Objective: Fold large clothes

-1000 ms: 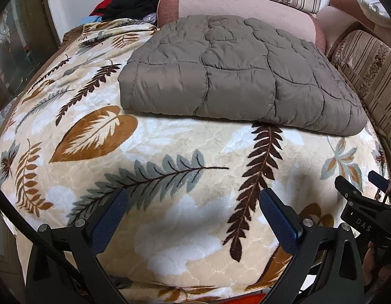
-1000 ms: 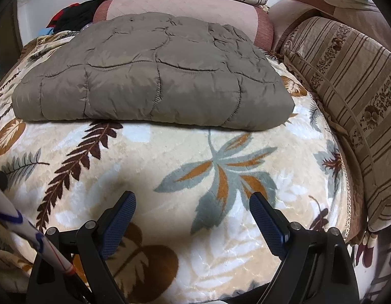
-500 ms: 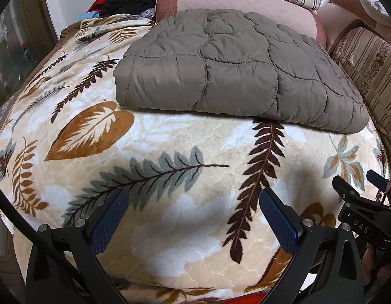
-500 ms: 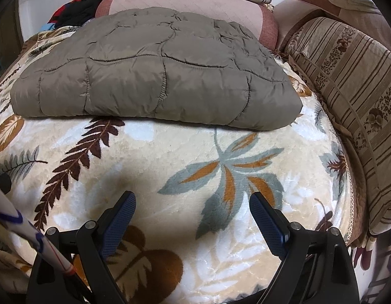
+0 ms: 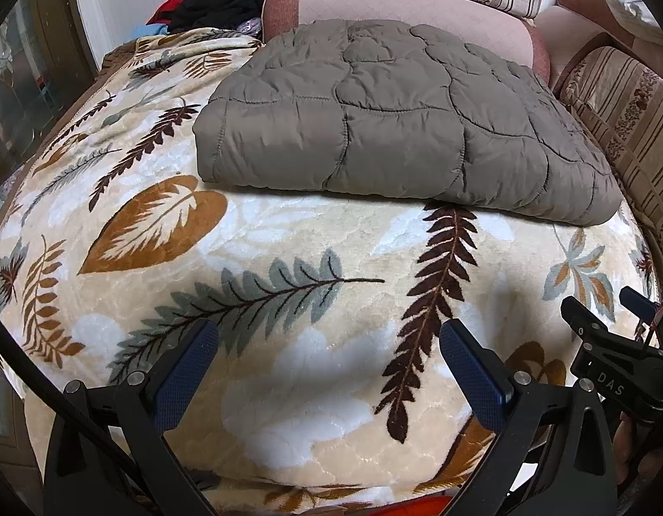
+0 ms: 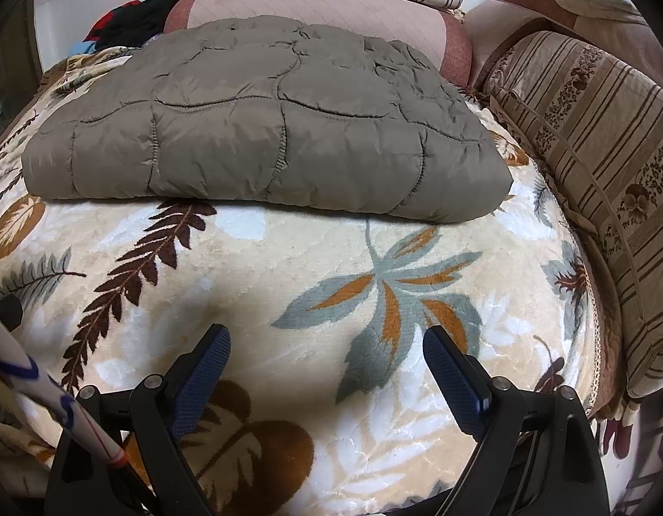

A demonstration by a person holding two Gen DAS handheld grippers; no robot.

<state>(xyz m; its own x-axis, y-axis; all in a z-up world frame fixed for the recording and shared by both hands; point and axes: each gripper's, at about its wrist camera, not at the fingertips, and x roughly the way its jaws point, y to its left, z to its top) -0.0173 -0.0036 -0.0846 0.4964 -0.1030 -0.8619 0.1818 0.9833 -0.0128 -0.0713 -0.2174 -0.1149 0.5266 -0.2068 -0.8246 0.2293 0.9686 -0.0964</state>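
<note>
Both grippers, left gripper (image 5: pixel 329 370) and right gripper (image 6: pixel 327 370), gape empty above the leaf-print blanket (image 5: pixel 288 232); the folded quilted coat (image 5: pixel 395 116) lies beyond, striped cushions (image 6: pixel 589 129) crowding its right.

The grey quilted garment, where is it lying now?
The grey quilted garment lies folded on the leaf-patterned blanket, far side in both views, against the pink cushion, striped cushion at its right.

Taupe quilted jacket (image 5: pixel 395 129), leaf-print blanket (image 5: pixel 288 236)

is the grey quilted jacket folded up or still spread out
Folded. The grey quilted jacket lies as a compact, thick rectangle on the leaf-print blanket, with a rounded doubled edge in front and no sleeves showing.
</note>
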